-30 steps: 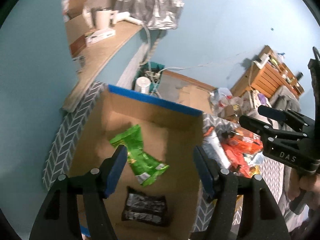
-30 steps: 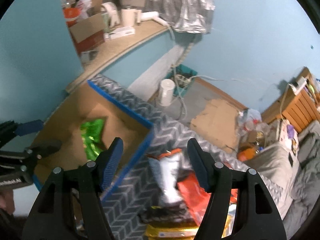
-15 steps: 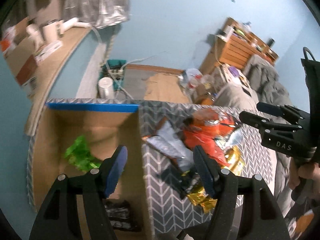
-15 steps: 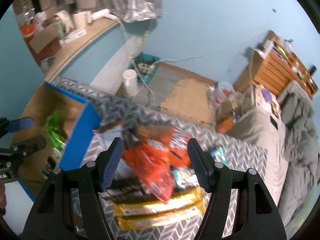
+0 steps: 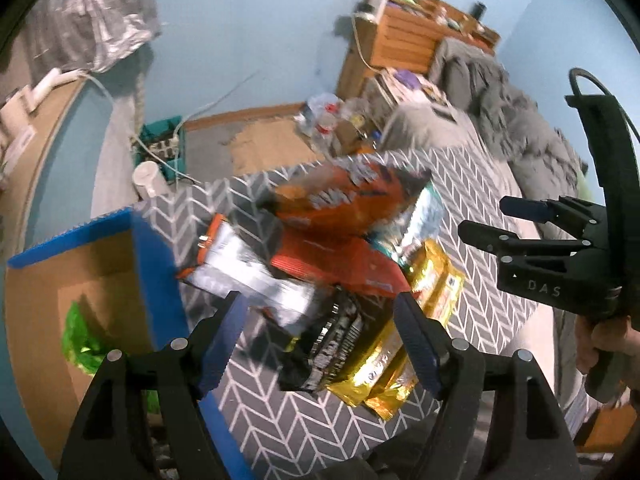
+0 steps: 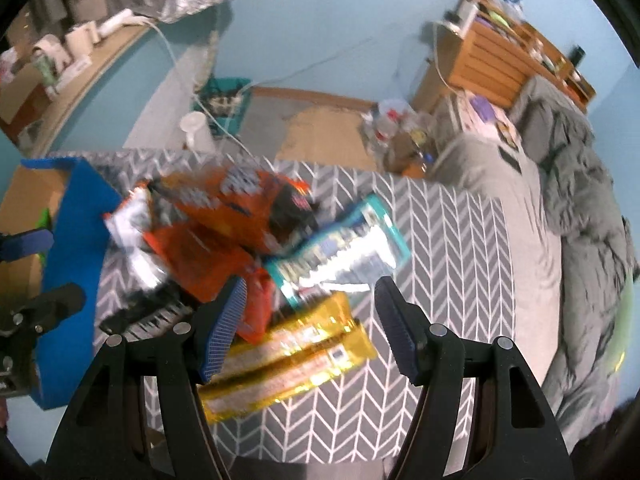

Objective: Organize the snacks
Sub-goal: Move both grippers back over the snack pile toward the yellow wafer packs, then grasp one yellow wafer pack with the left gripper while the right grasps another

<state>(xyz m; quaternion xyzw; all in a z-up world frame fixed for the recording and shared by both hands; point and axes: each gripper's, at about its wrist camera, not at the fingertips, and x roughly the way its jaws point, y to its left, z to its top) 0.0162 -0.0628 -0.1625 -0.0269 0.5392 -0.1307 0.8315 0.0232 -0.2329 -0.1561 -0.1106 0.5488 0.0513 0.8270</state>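
A heap of snack packs lies on the grey chevron surface (image 5: 460,184): orange bags (image 5: 332,216), a silver bag (image 5: 240,268), a black pack (image 5: 332,340), gold packs (image 5: 384,364) and a teal pack (image 5: 424,216). My left gripper (image 5: 320,340) hovers over the black pack with its jaws opening and nothing pressed between them. My right gripper (image 6: 310,320) stands open above the gold packs (image 6: 288,364), just below the teal pack (image 6: 340,248). At the left, the blue-rimmed cardboard box (image 5: 80,240) holds a green packet (image 5: 80,344).
A bed with a grey blanket (image 6: 560,200) borders the surface on the right. Beyond its far edge are the floor with flattened cardboard (image 6: 324,136), a white cup (image 6: 196,128), a teal crate of cables (image 6: 224,96) and a wooden shelf (image 6: 492,60).
Both grippers have swung right, from over the cardboard box to over the snack heap, and sunk a little. The left jaws stand slightly wider than before.
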